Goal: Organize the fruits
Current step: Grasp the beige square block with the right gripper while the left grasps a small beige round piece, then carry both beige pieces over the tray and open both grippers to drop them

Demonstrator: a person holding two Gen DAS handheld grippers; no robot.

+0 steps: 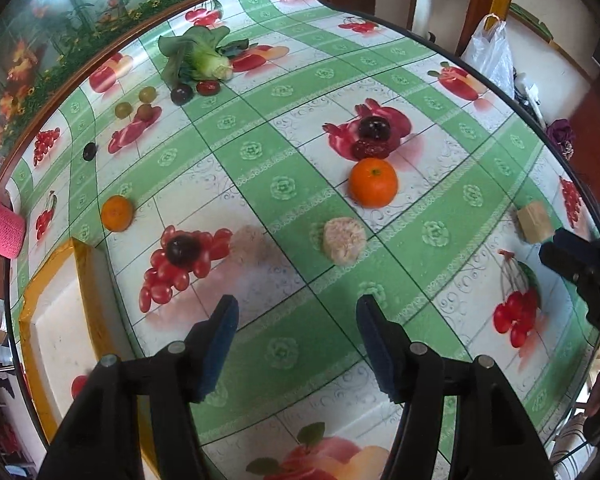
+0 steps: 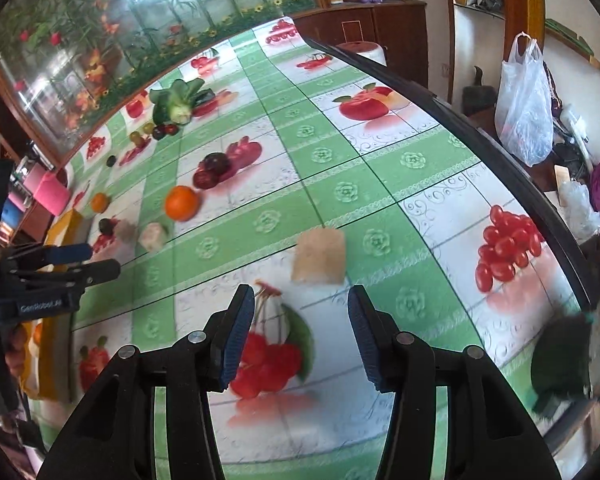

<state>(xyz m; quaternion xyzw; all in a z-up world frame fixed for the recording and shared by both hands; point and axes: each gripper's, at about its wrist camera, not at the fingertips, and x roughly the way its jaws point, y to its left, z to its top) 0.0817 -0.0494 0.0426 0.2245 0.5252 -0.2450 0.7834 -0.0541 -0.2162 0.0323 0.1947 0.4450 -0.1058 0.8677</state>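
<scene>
Our left gripper [image 1: 298, 342] hangs over the table [image 1: 284, 344] with its jaws apart and nothing between the blue pads [image 1: 224, 344]. Our right gripper [image 2: 300, 336] is likewise spread and empty, tilted down at the cloth; in the left view it pokes in from the right edge.

Just ahead of the right gripper lies a tan block [image 2: 319, 256], blurred, clear of both pads. Ahead of the left gripper sits a pale round cake [image 1: 344, 241], with a second, fainter one [image 1: 249, 242] to its left. Past the cake stands a big orange [image 1: 373, 182], and touching it from behind, a dark red fruit [image 1: 369, 149] and a dark plum [image 1: 374, 128] on a printed pomegranate.

To the left, another plum [image 1: 184, 250] rests on printed cherries, and a small orange [image 1: 117, 213] lies near the corner of a yellow-rimmed tray [image 1: 86, 276] at the table's left side. Farther off we see a black fruit [image 1: 89, 151], a cluster of small greenish and reddish fruits [image 1: 138, 105], two dark fruits [image 1: 194, 91], and a leafy cabbage [image 1: 198, 58] just behind them.
</scene>
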